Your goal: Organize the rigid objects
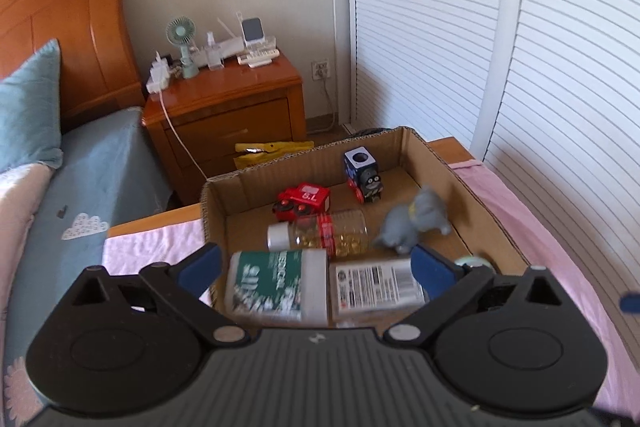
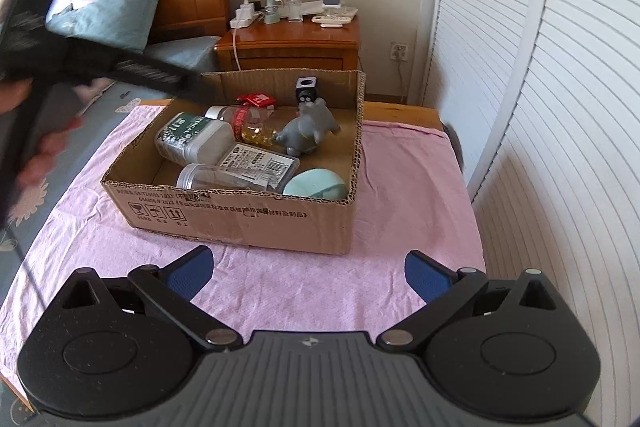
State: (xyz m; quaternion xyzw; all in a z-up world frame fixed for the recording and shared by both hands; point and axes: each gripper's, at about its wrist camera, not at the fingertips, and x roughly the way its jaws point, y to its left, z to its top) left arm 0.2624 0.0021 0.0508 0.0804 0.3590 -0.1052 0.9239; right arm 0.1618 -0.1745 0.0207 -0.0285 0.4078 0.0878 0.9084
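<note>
Item: open brown corrugated cardboard box (image 2: 248, 223), standing on a pink cloth (image 2: 400, 187) over a wooden table, bed to the left, louvred white doors to the right. Contents, far to near: blue-and-black cube-headed toy (image 1: 362, 177) at the far wall; red toy vehicle (image 1: 304, 203) left of it; clear bottle of yellow capsules with a grey cap (image 1: 320, 235), lying on its side, long axis left to right; grey elephant figurine (image 2: 308, 131) right of the bottle and touching its end; white jar with a green label (image 1: 272, 285), on its side; clear labelled jar (image 2: 244, 173), also on its side; pale-green rounded object (image 2: 316, 187) in the near right corner. Left gripper (image 1: 316, 269): over the near part of the box, blue-padded jaws spread wide, holding nothing, straddling the two near jars; their long axes run across the gap rather than along it. Right gripper (image 2: 308, 275): jaws likewise apart and empty, over bare cloth well short of the box. Judgement: all pieces appear boxed; the left is nearer for any adjustment.
</note>
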